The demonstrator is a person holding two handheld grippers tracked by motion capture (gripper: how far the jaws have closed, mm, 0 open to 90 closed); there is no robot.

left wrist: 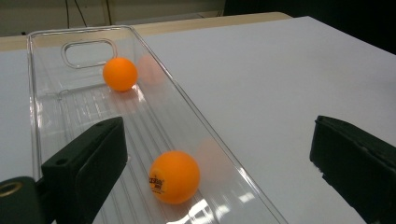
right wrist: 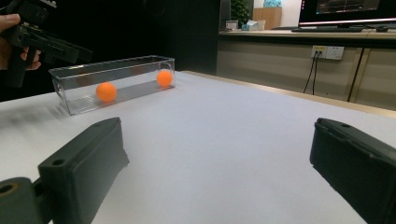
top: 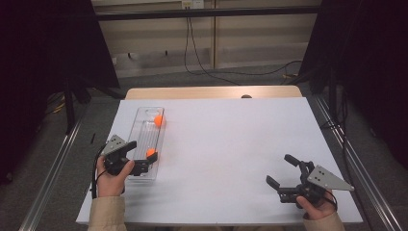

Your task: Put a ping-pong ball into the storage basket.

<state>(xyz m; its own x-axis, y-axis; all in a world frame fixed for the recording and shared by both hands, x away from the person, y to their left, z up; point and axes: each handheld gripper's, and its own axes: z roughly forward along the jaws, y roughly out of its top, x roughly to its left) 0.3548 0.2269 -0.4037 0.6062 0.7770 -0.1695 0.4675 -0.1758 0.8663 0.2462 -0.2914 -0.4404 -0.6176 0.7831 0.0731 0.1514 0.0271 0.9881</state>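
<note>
A long clear plastic tray (top: 138,126) lies on the left side of the white table (top: 231,144). Two orange balls rest in it: one near its far end (top: 159,120), one near its close end (top: 151,153). My left gripper (top: 141,157) hovers open at the tray's close end. In the left gripper view, one jaw is over the tray (left wrist: 35,102) and the other over the table, with the near ball (left wrist: 174,176) between them, untouched, and the far ball (left wrist: 120,73) beyond. My right gripper (top: 280,169) stands open and empty at the table's front right.
The right gripper view looks across bare white table at the tray (right wrist: 116,65), both balls (right wrist: 106,92) (right wrist: 164,78) and the left gripper (right wrist: 51,46). Metal rails run along both table sides. A cable lies on the floor beyond the far edge.
</note>
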